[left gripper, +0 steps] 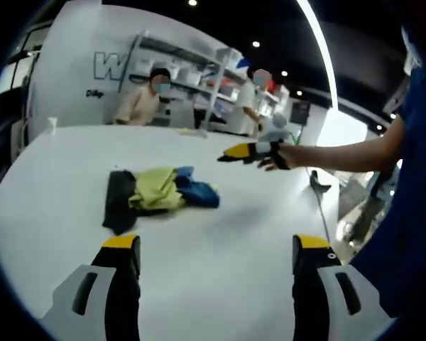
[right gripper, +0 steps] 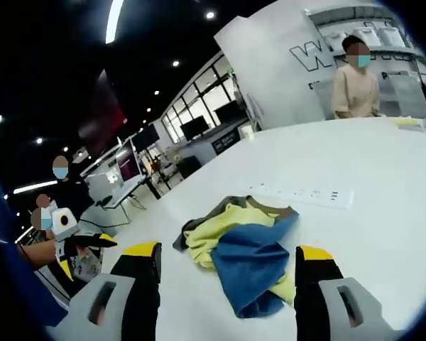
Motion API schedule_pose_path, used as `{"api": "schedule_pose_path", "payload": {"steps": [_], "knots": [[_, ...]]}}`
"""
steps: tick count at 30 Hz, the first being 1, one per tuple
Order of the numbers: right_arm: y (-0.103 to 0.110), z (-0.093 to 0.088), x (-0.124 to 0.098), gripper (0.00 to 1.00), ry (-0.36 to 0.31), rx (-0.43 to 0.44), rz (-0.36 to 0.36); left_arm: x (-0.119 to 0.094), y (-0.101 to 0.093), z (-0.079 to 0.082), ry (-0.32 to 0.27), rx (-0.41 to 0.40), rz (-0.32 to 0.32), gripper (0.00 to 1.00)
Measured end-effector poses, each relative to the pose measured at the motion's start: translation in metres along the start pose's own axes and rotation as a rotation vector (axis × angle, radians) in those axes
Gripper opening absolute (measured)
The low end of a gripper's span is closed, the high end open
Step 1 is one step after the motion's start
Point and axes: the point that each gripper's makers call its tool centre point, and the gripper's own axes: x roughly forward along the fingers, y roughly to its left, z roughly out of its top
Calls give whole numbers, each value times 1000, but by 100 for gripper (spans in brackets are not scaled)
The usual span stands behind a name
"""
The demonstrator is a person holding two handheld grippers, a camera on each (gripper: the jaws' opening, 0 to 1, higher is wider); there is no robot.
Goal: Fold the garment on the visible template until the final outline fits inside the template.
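A crumpled garment (left gripper: 158, 192) in black, yellow-green and blue lies bunched on the white table (left gripper: 220, 249). My left gripper (left gripper: 216, 249) hovers open in front of it, a little short of the cloth. The right gripper (left gripper: 250, 151) comes in from the right, held in a person's hand above the table beyond the garment. In the right gripper view the garment (right gripper: 245, 259) lies just ahead, blue part nearest, between my open right gripper's (right gripper: 227, 259) jaws. The left gripper (right gripper: 82, 245) shows at the left edge of that view. No template outline is visible.
A white power strip (right gripper: 302, 194) lies on the table behind the garment. A person (right gripper: 355, 78) sits at the table's far side, and others stand further off. Shelving (left gripper: 199, 78) stands beyond. The table edge (left gripper: 325, 213) runs along the right, by the holder's blue sleeve (left gripper: 412, 185).
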Motion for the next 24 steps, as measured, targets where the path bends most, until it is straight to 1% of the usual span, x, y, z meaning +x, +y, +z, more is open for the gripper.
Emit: {"api": "schedule_pose_path", "payload": {"steps": [2,3,4,7,8,9,12,13,14,15,16,18,20,21,22,23,24], "knots": [[-4,1,9,76,20,18,3,-2,0,-3,10,2,5,86],[-2,-1,12,75,27,30,5,-2,0,-5,18,5,8,86],[-8,3,18,75,40,53,8,-3,-1,-8,34,13,10,87],[-13,7,26,74,50,67,11,-5,-6,-13,58,29,9,87],[-19,10,32,73,62,84,12,-6,-8,-15,66,34,9,88],[-29,15,40,72,73,96,9,-7,-11,-16,67,32,7,88],[-30,17,47,71,102,91,11,-9,-15,-19,66,21,5,88],[-36,17,54,71,117,103,10,-10,-15,-21,68,17,5,88],[-39,17,57,69,123,116,11,-10,-14,-22,69,17,5,88],[-46,18,62,67,132,139,11,-11,-15,-24,74,16,5,88],[-49,19,68,64,143,173,10,-12,-15,-25,78,17,4,88],[-53,20,75,59,160,210,13,-13,-13,-30,87,15,1,88],[-59,20,81,54,182,230,-1,-14,-13,-32,89,16,3,88],[-59,19,83,53,192,236,-8,-15,-13,-32,88,14,4,88],[-63,16,86,52,219,264,-22,-17,-12,-32,85,13,6,88],[-66,15,87,52,231,300,-37,-18,-9,-34,85,12,12,88],[-68,15,88,51,233,311,-42,-19,-9,-34,86,11,13,88]]}}
